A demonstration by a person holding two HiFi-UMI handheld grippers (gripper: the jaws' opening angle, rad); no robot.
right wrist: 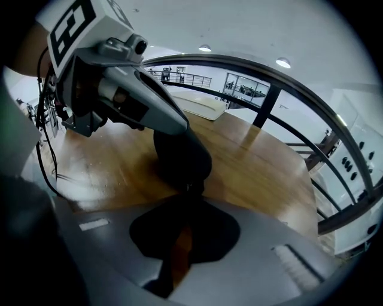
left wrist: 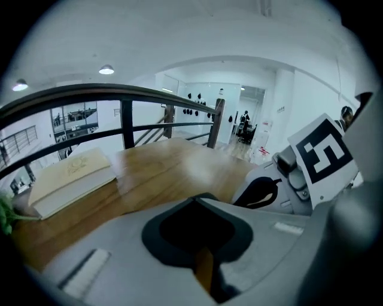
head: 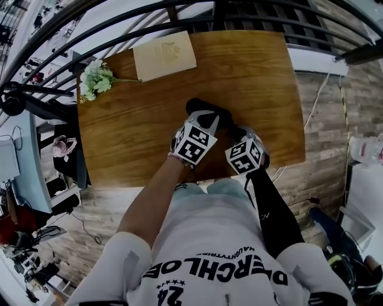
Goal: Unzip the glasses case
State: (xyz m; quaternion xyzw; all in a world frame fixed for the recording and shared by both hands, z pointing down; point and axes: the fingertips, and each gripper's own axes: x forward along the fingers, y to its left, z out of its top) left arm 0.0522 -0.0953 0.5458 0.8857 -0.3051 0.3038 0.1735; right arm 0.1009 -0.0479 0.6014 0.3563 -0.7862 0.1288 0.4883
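The black glasses case (head: 206,109) lies on the wooden table (head: 131,131), just beyond both grippers. In the right gripper view the case (right wrist: 179,158) stands right in front of my jaws. My right gripper (right wrist: 188,192) is shut, with the small metal zipper pull (right wrist: 188,187) pinched at its tips. My left gripper (head: 210,122) is shut too, and its fingers (right wrist: 173,122) lie over the top of the case. Whether it pinches the case I cannot tell. The left gripper view shows closed jaws (left wrist: 196,202) and no case beyond them.
A cream book (head: 164,55) lies at the table's far edge, and a bunch of white flowers (head: 96,77) sits at the far left corner. A dark metal railing (head: 179,18) curves behind the table. The right gripper (left wrist: 269,191) shows close beside the left one.
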